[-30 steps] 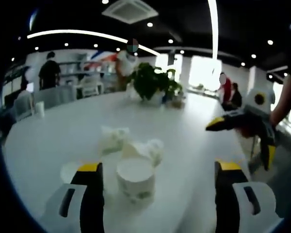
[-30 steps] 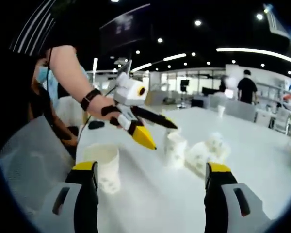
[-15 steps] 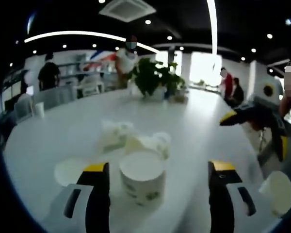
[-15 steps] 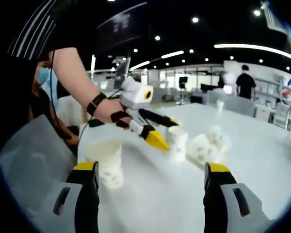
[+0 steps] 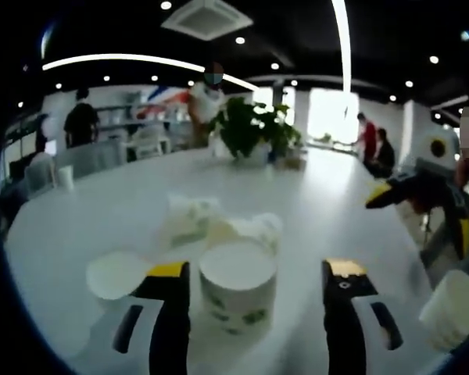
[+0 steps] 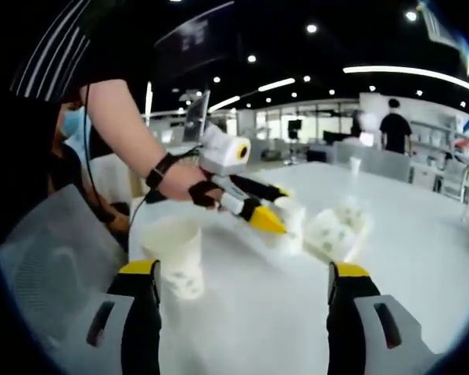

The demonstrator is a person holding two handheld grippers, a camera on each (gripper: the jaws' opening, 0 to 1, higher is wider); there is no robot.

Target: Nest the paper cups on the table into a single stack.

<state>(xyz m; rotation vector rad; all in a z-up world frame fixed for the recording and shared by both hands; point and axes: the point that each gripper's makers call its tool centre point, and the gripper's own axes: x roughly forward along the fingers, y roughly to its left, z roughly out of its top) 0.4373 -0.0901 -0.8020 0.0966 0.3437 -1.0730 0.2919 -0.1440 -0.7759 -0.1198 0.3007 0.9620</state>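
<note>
An upright white paper cup (image 5: 237, 285) with green print stands between the jaws of my open left gripper (image 5: 258, 269), nearer the left jaw. Behind it lie tipped cups (image 5: 189, 220), and another cup (image 5: 116, 273) sits to the left. In the right gripper view the left gripper (image 6: 277, 207) reaches in from the left, its jaws either side of that cup (image 6: 293, 223), with the tipped cups (image 6: 336, 230) beyond. My open right gripper (image 6: 242, 269) holds nothing. A separate cup (image 6: 176, 254) stands just ahead of its left jaw. That gripper (image 5: 418, 215) hangs at the right of the left gripper view, above a cup (image 5: 451, 308).
The white table (image 5: 102, 211) stretches far back to a potted plant (image 5: 254, 129). People stand and sit in the background. A grey chair (image 6: 55, 250) stands by the table's near edge, with the person's arm (image 6: 125, 117) above it.
My left gripper has moved forward over the table, so the upright cup now sits between its jaws. The right gripper has barely moved.
</note>
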